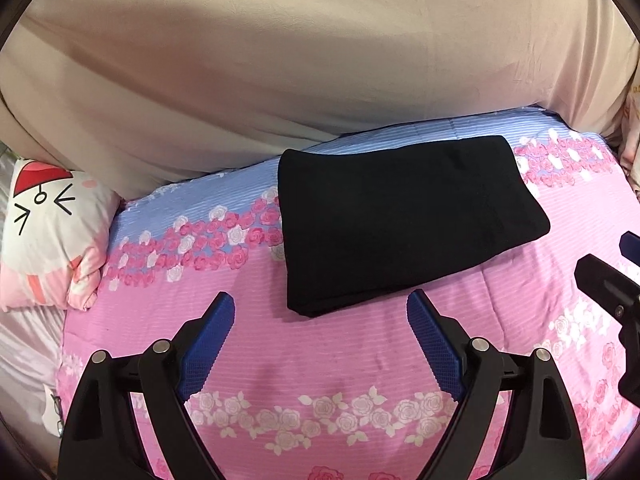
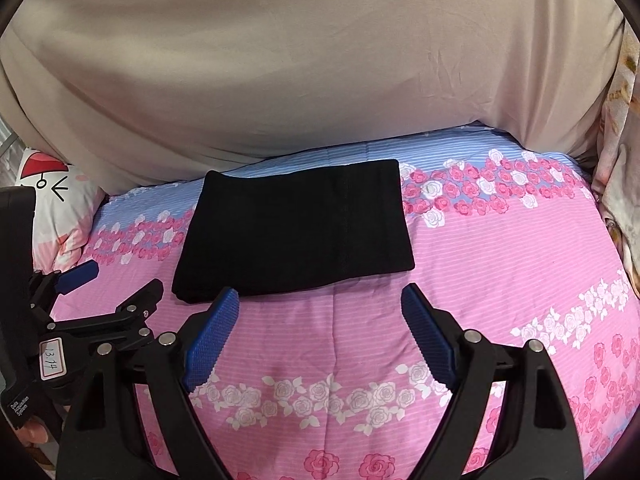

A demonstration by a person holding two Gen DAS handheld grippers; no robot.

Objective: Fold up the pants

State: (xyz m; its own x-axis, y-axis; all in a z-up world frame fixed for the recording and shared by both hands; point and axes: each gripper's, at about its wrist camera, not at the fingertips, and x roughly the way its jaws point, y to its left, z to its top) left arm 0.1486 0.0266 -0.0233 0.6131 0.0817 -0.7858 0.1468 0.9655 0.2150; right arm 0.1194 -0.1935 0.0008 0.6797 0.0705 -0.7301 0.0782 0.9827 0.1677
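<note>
The black pants (image 1: 408, 220) lie on the bed, on the pink and blue rose-print sheet (image 1: 320, 360), already folded into a compact flat rectangle with stacked layers showing along the near edge. The left hand-held gripper (image 1: 320, 344) hangs just short of that near edge with its blue pads spread wide and nothing between them; the right hand-held gripper (image 2: 320, 336) is likewise wide and empty, its left pad just reaching the bundle's near edge in the picture. Neither appears to touch the cloth.

The fold looks essentially complete, so the step in hand is judged to be a clean release and retreat, or a last tidy. To do it well, keep both pairs of jaws spread and draw them away along the sheet's surface without catching the layered edge, which could drag the top layers askew. If a corner needs squaring, nudge it with one pad from the side, not pinch it.

In the right wrist view the bundle's long axis runs left to right, roughly parallel to the beige headboard cushion (image 2: 320, 60), with a faint seam crossing it from far to near. A cartoon-print pillow (image 1: 52, 236) sits well apart to the left
</note>
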